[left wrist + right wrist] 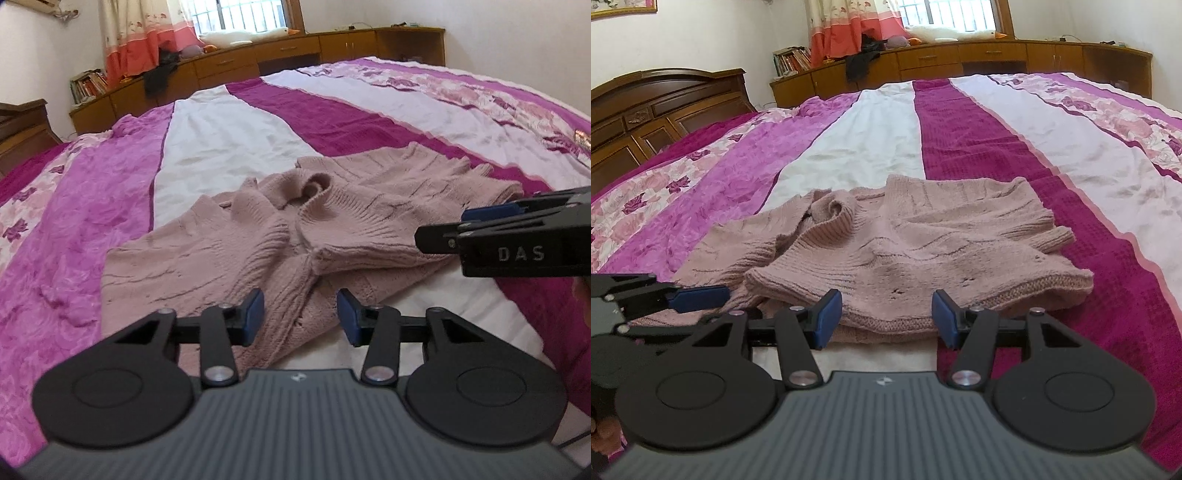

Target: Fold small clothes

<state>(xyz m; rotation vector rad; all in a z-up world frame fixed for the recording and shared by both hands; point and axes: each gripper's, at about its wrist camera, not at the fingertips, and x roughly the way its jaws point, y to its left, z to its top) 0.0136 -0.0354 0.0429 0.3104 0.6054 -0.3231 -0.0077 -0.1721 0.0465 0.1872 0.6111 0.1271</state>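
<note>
Plainly, "DAS" lettering on right tongs (pixel 439 236), beside pink sweater (pixel 258 236)

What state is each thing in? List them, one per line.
Sweater: partly folded, rumpled, lying on the bed.
Bedspread: spread flat, lightly wrinkled.
Left gripper: open, knit between its pads, not pinched.
Right gripper: open at the sweater's near hem.
Curtain: drawn aside.

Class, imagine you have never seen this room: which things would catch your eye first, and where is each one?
First, the rumpled dusty-pink knitted sweater lying in the middle of the bed, its ribbed collar turned up. Next, the bedspread with magenta, white and floral stripes running away beneath it. Closest, the left gripper and right gripper, black with blue-padded fingers, both open at the sweater's near edge.
</note>
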